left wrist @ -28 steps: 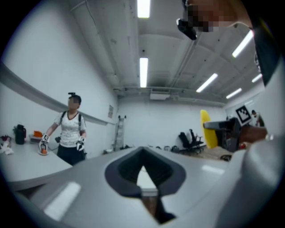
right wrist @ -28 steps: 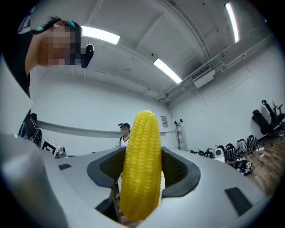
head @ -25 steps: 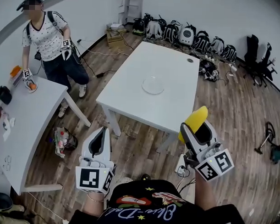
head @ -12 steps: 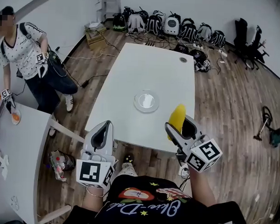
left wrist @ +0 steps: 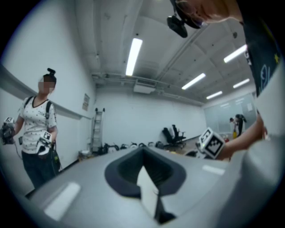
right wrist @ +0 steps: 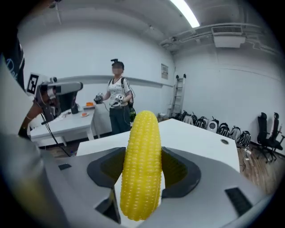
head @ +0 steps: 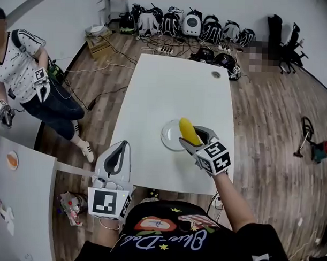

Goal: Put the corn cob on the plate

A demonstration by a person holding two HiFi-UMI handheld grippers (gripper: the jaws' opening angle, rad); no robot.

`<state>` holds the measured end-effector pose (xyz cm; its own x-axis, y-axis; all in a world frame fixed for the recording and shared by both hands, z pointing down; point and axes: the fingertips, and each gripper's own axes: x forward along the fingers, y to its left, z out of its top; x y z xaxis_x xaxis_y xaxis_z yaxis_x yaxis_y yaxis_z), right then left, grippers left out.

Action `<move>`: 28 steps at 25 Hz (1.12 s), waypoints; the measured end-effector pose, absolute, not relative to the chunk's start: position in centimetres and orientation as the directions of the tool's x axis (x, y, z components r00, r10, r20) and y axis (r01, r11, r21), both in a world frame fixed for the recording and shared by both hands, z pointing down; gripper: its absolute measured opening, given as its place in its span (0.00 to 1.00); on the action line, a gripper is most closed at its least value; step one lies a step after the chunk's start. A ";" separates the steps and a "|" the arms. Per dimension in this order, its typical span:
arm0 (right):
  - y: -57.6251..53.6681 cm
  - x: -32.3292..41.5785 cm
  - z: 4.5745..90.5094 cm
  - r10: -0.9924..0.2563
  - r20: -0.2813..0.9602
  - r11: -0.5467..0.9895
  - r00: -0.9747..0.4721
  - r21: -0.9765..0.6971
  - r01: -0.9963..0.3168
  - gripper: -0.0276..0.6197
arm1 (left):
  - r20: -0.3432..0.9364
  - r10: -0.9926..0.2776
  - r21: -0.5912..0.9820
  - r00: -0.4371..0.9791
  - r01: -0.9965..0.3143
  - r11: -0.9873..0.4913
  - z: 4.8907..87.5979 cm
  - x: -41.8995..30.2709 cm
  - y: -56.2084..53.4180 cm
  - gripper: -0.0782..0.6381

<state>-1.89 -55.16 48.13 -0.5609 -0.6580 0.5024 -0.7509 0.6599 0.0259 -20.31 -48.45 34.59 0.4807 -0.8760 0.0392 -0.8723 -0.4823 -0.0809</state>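
The yellow corn cob [head: 188,131] stands upright between the jaws of my right gripper [head: 194,138], which is shut on it. In the head view the cob hangs over the right part of the clear round plate [head: 168,137], which lies on the near half of the white table [head: 176,85]. How high it is above the plate I cannot tell. The right gripper view is filled by the corn cob [right wrist: 141,169], and the plate is hidden there. My left gripper [head: 120,147] is held at the table's near left corner, shut and empty.
A person [head: 27,58] with grippers in both hands stands at the left beside a second white table [head: 22,202]. Backpacks [head: 183,23] line the far wall, with an office chair [head: 287,38] to their right. A round grommet [head: 216,74] sits in the main table's far end.
I have come up to the table. My right gripper has carried the corn cob forward from beyond the near edge to over the plate. The left gripper stays shut and low.
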 end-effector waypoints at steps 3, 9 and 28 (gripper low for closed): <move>-57.7 -2.7 51.7 -0.599 0.606 0.682 -0.523 0.044 -0.730 0.42 | 0.044 -0.887 -0.065 0.459 -0.885 -0.461 35.0 -22.0 -50.0 0.09; -60.3 -3.4 57.5 -0.447 0.792 0.728 -0.416 0.051 -0.684 0.42 | 0.064 -0.909 -0.042 0.413 -0.909 -0.416 35.7 -25.0 -51.9 0.09; -61.5 -3.6 59.1 -0.475 0.790 0.729 -0.388 0.106 -0.677 0.42 | 0.094 -0.910 -0.032 0.403 -0.913 -0.407 36.6 -25.7 -51.8 0.09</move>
